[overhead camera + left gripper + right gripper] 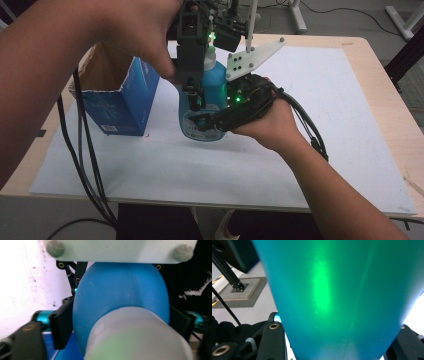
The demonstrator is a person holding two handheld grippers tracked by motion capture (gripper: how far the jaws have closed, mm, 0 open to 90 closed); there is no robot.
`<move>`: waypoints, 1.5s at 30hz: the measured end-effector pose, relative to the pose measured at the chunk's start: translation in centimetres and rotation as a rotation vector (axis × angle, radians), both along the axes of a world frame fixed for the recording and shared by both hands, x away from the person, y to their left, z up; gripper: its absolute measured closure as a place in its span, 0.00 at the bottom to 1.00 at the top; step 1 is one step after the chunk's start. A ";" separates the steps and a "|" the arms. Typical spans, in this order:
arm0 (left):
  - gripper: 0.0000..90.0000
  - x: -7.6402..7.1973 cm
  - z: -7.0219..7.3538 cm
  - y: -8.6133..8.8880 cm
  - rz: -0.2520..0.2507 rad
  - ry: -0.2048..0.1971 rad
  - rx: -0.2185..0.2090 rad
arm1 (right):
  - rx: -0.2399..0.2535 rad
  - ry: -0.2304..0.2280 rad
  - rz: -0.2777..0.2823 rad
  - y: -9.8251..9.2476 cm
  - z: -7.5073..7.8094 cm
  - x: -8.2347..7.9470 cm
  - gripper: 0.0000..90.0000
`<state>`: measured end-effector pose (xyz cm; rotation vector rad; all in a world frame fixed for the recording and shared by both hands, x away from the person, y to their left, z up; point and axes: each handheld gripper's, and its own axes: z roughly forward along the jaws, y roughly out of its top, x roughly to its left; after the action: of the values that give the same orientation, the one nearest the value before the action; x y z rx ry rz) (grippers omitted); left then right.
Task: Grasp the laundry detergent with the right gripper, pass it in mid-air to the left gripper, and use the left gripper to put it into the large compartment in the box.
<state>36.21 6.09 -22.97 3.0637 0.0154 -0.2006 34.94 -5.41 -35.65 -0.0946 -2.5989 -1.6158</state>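
Upright on the desk (310, 165), the blue bottle (216, 87) stands clenched in the right tool (207, 122), from 3 o'clock; the left tool (192, 92) hangs at 12, grip unclear.

blue bottle (337, 297) clamped between right claw (338, 340) jaws, green glare on it.

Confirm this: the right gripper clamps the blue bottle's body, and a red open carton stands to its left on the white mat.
Not quite: the carton is blue, as the high view shows. The rest holds: the right gripper clamps the blue bottle on the white mat.
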 end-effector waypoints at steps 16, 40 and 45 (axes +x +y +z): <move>0.34 0.1 -0.1 0.0 0.003 -0.003 0.009 | 0.004 0.003 -0.002 0.1 -0.1 0.0 0.50; 0.44 -0.2 -0.1 -0.2 -0.005 -0.037 0.020 | 0.013 0.016 -0.004 0.2 -0.1 -0.1 0.50; 0.44 -0.2 -0.2 -0.2 -0.001 -0.039 0.024 | 0.012 0.013 0.000 0.2 -0.2 0.0 0.50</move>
<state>35.98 5.84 -23.18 3.0904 0.0144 -0.1409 34.92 -5.21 -35.84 -0.1042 -2.5789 -1.6255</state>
